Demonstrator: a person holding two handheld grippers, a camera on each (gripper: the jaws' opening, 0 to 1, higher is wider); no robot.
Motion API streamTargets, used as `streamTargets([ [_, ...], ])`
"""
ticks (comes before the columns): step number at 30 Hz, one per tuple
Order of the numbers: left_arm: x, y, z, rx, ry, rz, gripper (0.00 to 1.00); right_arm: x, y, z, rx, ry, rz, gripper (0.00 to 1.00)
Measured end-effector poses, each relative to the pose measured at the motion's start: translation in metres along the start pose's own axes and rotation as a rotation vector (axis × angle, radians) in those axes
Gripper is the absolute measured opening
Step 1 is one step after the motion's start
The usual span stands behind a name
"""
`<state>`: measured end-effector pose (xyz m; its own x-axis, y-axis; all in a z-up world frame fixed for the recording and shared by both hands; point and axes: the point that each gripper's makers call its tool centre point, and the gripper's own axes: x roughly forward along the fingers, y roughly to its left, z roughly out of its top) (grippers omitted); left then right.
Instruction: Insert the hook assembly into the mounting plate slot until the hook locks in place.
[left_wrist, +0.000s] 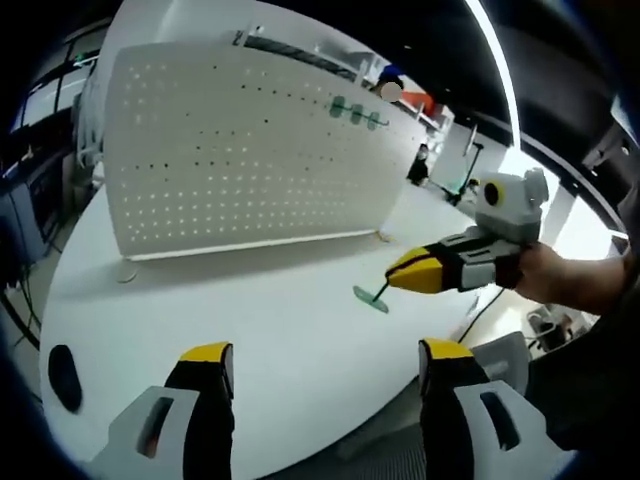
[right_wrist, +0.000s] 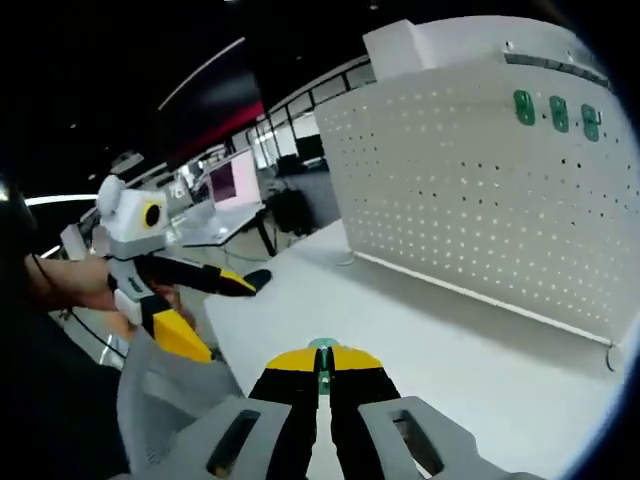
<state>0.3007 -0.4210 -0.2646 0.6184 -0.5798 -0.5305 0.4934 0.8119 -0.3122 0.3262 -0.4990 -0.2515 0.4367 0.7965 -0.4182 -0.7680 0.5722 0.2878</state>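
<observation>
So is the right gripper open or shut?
Shut on the green hook: the right gripper has its jaws closed together around the hook's stem.

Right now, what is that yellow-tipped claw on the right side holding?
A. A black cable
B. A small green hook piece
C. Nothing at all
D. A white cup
B. In the left gripper view the right gripper is shut on a small green hook held just above the white table; three more green hooks already hang on the white pegboard.
</observation>
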Motion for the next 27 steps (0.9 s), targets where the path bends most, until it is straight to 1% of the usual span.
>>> streamTargets([
  [1,0.000,-0.001,0.000,-0.002,0.001,-0.002,0.75,-0.001,0.003,0.001,-0.008,-0.007,0.008,0.01],
  [3,-0.001,-0.002,0.001,-0.019,-0.012,-0.008,0.73,-0.001,0.010,0.000,-0.024,0.002,0.017,0.01],
  [4,-0.001,-0.003,0.003,-0.039,-0.019,-0.016,0.72,-0.001,0.014,0.001,-0.029,-0.004,0.025,0.01],
  [7,-0.004,-0.005,0.007,-0.075,-0.044,-0.036,0.68,-0.001,0.025,0.004,-0.024,-0.013,0.058,0.01],
  [10,-0.004,-0.007,0.007,-0.092,-0.044,-0.056,0.66,0.001,0.035,0.007,-0.062,-0.015,0.087,0.01],
  [11,-0.004,-0.008,0.007,-0.092,-0.044,-0.059,0.66,0.001,0.039,0.008,-0.086,-0.017,0.096,0.01],
  [12,-0.004,-0.008,0.008,-0.091,-0.044,-0.063,0.65,0.002,0.043,0.009,-0.143,-0.011,0.114,0.01],
  [14,-0.004,-0.010,0.008,-0.095,-0.043,-0.074,0.62,0.001,0.051,0.009,-0.180,-0.010,0.131,0.01],
  [15,-0.004,-0.010,0.008,-0.099,-0.044,-0.079,0.60,0.001,0.056,0.011,-0.191,-0.021,0.149,0.01],
  [20,-0.005,-0.013,0.009,-0.136,-0.053,-0.107,0.50,-0.001,0.063,0.011,-0.199,-0.024,0.177,0.01],
  [21,-0.006,-0.015,0.010,-0.150,-0.054,-0.125,0.47,-0.001,0.064,0.010,-0.210,-0.021,0.182,0.01],
  [22,-0.006,-0.018,0.010,-0.159,-0.055,-0.142,0.43,-0.002,0.064,0.010,-0.226,-0.020,0.183,0.01],
  [24,-0.006,-0.024,0.009,-0.187,-0.052,-0.177,0.36,-0.004,0.068,0.011,-0.227,-0.027,0.209,0.01],
  [25,-0.006,-0.025,0.009,-0.202,-0.053,-0.184,0.33,-0.005,0.070,0.014,-0.231,-0.046,0.226,0.01],
  [27,-0.005,-0.027,0.007,-0.217,-0.052,-0.198,0.31,-0.007,0.073,0.015,-0.239,-0.052,0.247,0.01],
])
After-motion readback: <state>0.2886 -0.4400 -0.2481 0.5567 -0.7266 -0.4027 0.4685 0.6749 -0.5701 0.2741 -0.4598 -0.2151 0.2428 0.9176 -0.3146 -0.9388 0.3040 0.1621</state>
